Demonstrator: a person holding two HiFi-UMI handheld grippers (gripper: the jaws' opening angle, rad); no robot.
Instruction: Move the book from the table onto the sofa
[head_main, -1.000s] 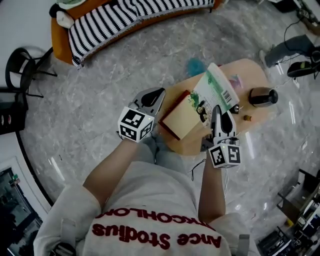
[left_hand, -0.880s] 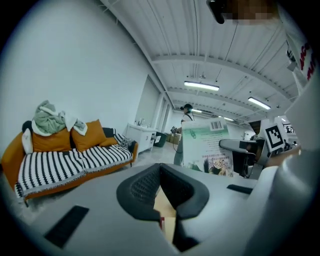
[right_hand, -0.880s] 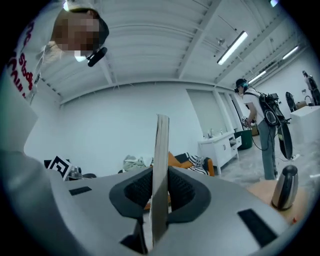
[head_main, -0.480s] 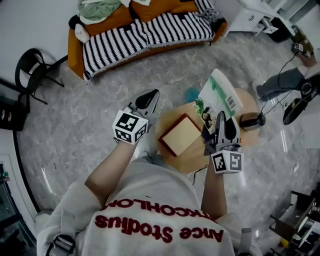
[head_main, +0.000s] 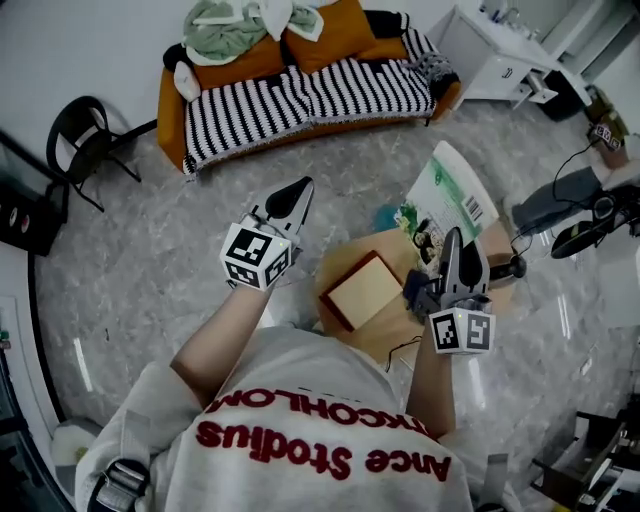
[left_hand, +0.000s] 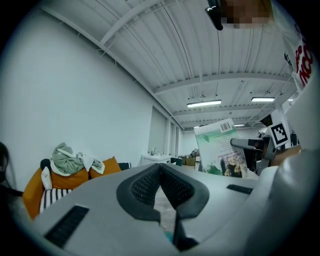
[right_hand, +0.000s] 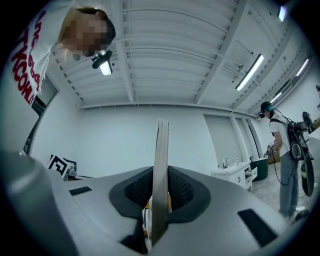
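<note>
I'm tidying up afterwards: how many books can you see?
2. A green book is clamped in the right gripper; a tan book lies flat on the table. Others may be hidden behind the person.

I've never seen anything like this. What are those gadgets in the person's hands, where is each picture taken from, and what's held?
No robot here: a person holds a two-fingered gripper in each hand. The overhead picture comes from a camera on their head; the other two cameras ride on the grippers, looking along their fingers. The right gripper pinches a green book, seen edge-on between its fingers. The left gripper is shut and empty. Below, a round table carries a cream, red-edged book. The striped sofa stands beyond.
</note>
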